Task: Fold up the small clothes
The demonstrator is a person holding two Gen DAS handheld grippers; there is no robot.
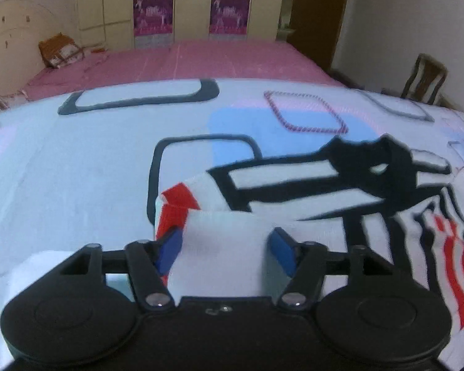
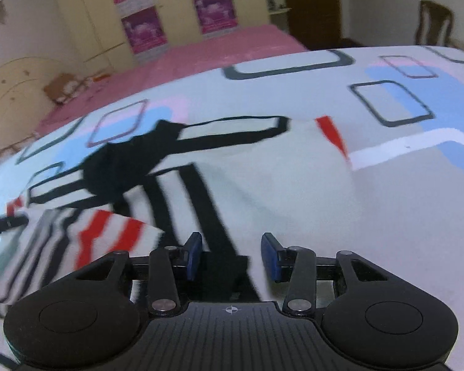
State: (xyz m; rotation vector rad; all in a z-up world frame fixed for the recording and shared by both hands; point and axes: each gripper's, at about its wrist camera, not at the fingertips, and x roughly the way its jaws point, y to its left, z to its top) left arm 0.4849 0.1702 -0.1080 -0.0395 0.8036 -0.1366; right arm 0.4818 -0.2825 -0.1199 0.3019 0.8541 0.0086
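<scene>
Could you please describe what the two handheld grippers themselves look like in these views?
Both look alike: the left gripper and right gripper have matte black bodies with two round discs, black linkage bars on silver pins, and blue finger pads. The right one's top is ribbed with a small white crosshair mark. No cables or sleeves show.

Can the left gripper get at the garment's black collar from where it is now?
Probably yes. The left gripper stands open over the sleeve end of the striped shirt, and the black collar lies ahead to its right on the bedsheet with nothing across the way. How far the reach is cannot be judged.
</scene>
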